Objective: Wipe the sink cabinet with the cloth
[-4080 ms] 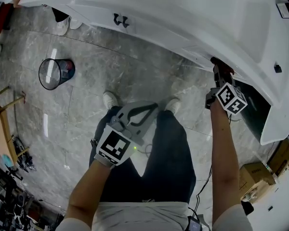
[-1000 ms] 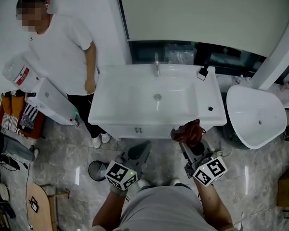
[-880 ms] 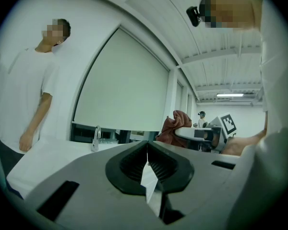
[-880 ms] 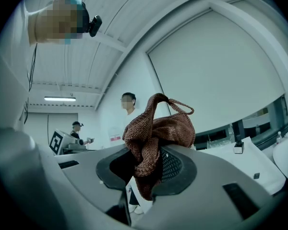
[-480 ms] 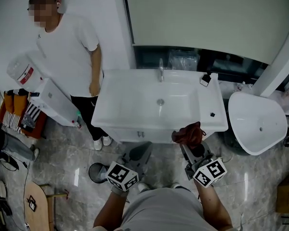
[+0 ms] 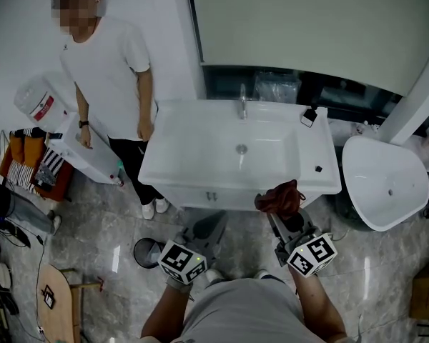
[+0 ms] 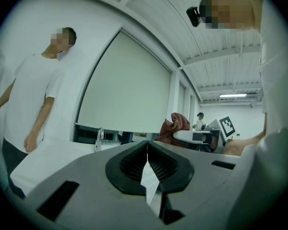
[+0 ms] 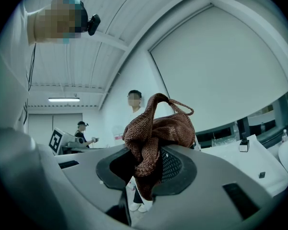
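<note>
Vs approx 4 s back, big change: head view was on the floor then, now it takes in the whole sink cabinet (image 6: 193,191) from in front. Over the last sec hardly anything moved, only a slight drift of view & the bystander (image 6: 107,70) on the left dropping an arm.

R hand-held gripper (image 6: 277,216) is clamped on the brown cloth (image 6: 279,197), bunched up & sticking out past the jaws. Cloth sits just short of the cabinet's front edge, right-hand part, can't tell if touching yet. L hand-held gripper (image 6: 211,224) has jaws together w/ nothing in them, low & near the cabinet front.

Meaning, imo: approach done, cloth in position, wiping itself not begun; front edge by the cloth looks the likely start
</note>
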{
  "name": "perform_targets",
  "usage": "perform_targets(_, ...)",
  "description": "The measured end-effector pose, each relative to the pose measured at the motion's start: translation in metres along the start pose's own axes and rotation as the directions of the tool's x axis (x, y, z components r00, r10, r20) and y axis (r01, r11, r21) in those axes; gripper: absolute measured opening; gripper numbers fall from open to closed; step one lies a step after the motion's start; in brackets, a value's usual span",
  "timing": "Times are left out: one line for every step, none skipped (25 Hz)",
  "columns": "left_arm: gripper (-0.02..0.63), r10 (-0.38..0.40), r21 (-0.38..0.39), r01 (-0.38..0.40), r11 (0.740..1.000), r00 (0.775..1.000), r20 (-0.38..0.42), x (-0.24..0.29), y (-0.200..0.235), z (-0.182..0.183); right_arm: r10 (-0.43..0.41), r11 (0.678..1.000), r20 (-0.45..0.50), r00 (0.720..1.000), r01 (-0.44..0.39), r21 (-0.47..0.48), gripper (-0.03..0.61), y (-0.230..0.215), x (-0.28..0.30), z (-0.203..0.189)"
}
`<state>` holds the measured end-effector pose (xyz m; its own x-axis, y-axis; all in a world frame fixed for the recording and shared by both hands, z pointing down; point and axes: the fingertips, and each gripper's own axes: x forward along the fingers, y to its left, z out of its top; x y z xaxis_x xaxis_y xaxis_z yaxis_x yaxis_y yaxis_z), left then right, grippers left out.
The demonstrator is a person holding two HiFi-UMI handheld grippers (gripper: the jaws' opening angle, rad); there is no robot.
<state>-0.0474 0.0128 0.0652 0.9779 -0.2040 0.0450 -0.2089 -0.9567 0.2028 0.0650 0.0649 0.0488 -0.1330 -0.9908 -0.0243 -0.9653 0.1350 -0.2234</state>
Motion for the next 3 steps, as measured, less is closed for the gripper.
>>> perform_targets(0.012,0.002,-0.002,-0.002,1.000,1.000,0.000,-0.0001,-0.0004,-0.0008,0.001,1.000,-0.002,1.000,-0.001,0.001,0.094,-0.0010,-0.0005,-0.0006)
perform_targets(0.012,0.004,-0.004,-0.004,1.000,1.000,-0.001,-0.0003,-0.0009,-0.0015,0.001,1.000,-0.003,1.000,-0.001,0.002,0.094,-0.0019,-0.0011,-0.0010)
perform_targets(0.012,0.006,-0.005,-0.006,1.000,1.000,-0.001,-0.0005,-0.0014,-0.0023,0.002,1.000,-0.004,1.000,-0.002,0.002,0.094,-0.0027,-0.0017,-0.0014)
